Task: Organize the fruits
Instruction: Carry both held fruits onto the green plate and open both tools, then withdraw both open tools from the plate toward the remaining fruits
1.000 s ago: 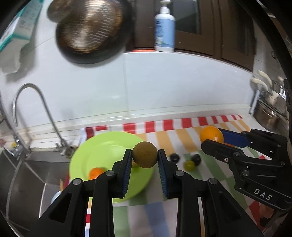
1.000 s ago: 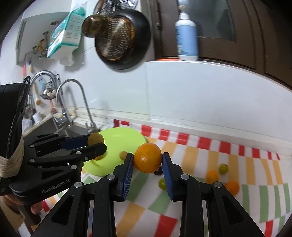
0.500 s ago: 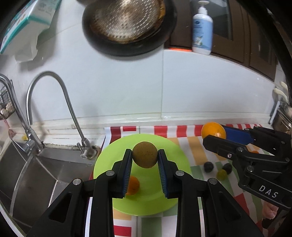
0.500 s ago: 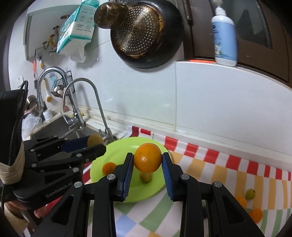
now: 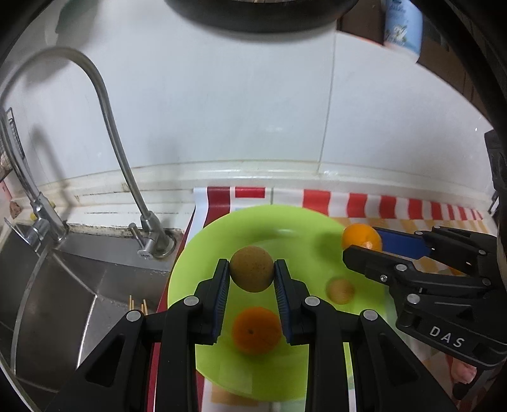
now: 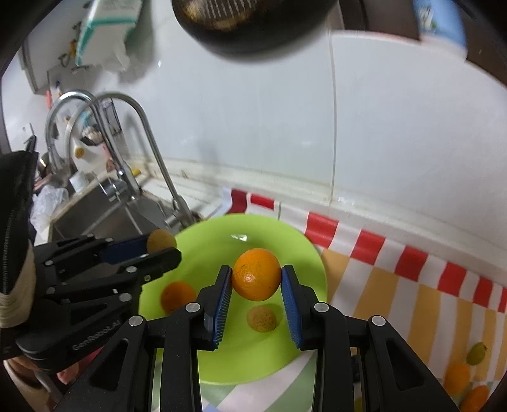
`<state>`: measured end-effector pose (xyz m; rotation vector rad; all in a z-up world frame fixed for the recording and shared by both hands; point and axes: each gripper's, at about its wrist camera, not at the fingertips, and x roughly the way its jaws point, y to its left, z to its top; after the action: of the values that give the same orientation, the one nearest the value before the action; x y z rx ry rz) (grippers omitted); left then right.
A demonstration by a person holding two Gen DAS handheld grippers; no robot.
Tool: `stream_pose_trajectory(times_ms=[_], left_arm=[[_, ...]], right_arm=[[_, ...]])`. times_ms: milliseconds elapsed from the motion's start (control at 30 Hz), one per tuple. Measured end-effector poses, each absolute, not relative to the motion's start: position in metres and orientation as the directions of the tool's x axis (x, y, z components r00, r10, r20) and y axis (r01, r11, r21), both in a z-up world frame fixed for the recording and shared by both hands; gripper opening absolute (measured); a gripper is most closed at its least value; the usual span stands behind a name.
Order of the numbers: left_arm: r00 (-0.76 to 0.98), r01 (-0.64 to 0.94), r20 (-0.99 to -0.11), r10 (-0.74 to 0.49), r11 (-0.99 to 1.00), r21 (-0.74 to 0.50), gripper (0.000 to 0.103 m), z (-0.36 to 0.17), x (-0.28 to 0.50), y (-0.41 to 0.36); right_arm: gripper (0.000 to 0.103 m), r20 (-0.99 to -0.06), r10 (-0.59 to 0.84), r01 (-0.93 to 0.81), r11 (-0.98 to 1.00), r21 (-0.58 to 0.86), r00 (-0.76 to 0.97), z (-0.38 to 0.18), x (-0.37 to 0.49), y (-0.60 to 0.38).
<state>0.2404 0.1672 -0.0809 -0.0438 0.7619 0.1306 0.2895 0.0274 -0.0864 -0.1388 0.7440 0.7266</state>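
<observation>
My left gripper (image 5: 251, 274) is shut on a brown round fruit (image 5: 251, 268) and holds it above the green plate (image 5: 285, 228). My right gripper (image 6: 256, 279) is shut on an orange (image 6: 256, 274), also above the green plate (image 6: 202, 250). On the plate lie an orange (image 5: 256, 329) and a small brown fruit (image 5: 340, 290); they also show in the right wrist view as the orange (image 6: 176, 296) and the brown fruit (image 6: 261, 318). The right gripper with its orange (image 5: 361, 236) shows in the left wrist view, at the plate's right rim.
A steel sink (image 5: 57, 301) with a tall faucet (image 5: 104, 104) lies left of the plate. The striped cloth (image 6: 396, 285) runs to the right, with several small fruits (image 6: 465, 370) on it. A white tiled wall stands behind, with a dark pan (image 6: 250, 28) hanging above.
Both grippers moved left and forward with their fruits, from over the cloth to over the green plate. The plate now fills more of both views.
</observation>
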Motion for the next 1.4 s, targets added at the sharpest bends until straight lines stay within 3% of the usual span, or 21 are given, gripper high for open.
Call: stream_pose_trajectory(times_ms=[400, 500, 667, 1033, 1400], left_arm=[[0.668, -0.125, -0.739, 0.086, 0.992, 0.003, 0.028, -0.103, 0.265, 0.177], [0.671, -0.128, -0.736, 0.088, 0.992, 0.002, 0.037, -0.101, 0.263, 0.177], [0.684, -0.144, -0.721, 0.108, 0.989, 0.012, 0.037, -0.092, 0.256, 0.175], [0.746, -0.135, -0.655, 0.120, 0.990, 0.027, 0.037, -0.053, 0.210, 0.148], [0.808, -0.080, -0.585, 0.072, 0.997, 0.012, 0.049, -0.020, 0.171, 0.111]], right_arm=[[0.033, -0.716, 0.531, -0.641, 0.752, 0.153, 0.453, -0.114, 0.315, 0.045], [0.033, -0.718, 0.531, -0.636, 0.755, 0.160, 0.450, -0.115, 0.317, 0.044], [0.033, -0.709, 0.537, -0.642, 0.751, 0.155, 0.457, -0.111, 0.316, 0.042], [0.033, -0.639, 0.557, -0.628, 0.764, 0.144, 0.531, -0.075, 0.277, 0.010], [0.035, -0.557, 0.559, -0.590, 0.794, 0.145, 0.615, -0.034, 0.231, -0.041]])
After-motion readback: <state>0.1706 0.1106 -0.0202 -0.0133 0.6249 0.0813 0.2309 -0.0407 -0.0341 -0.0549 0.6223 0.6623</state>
